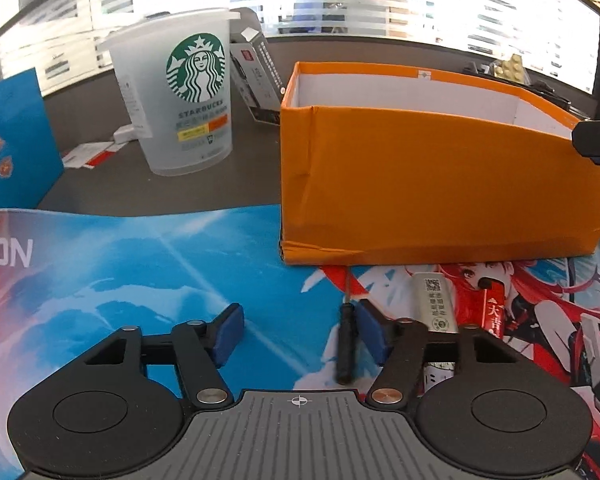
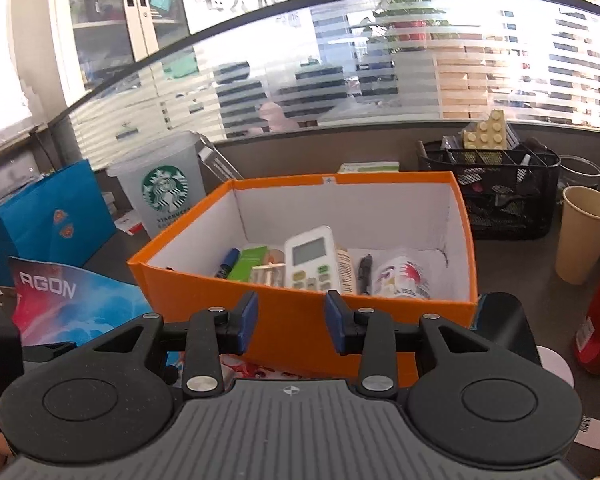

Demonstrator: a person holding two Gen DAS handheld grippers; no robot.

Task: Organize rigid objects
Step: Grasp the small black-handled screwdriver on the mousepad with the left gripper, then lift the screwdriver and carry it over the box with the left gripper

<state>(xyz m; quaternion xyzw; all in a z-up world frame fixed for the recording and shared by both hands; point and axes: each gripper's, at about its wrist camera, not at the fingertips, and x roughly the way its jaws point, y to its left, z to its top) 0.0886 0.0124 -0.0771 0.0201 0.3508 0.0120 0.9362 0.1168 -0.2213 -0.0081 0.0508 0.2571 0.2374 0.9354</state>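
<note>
Left gripper (image 1: 300, 332) agape beside screwdriver (image 1: 346, 344), right gripper (image 2: 291, 322) agape, empty, before orange box (image 2: 300, 320).

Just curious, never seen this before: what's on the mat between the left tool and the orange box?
In the left wrist view, a small black screwdriver lies between the left tool and the orange box, beside one blue pad.

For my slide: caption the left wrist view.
Open left hand-held gripper over a small black screwdriver on the mat, before the orange box.
</note>
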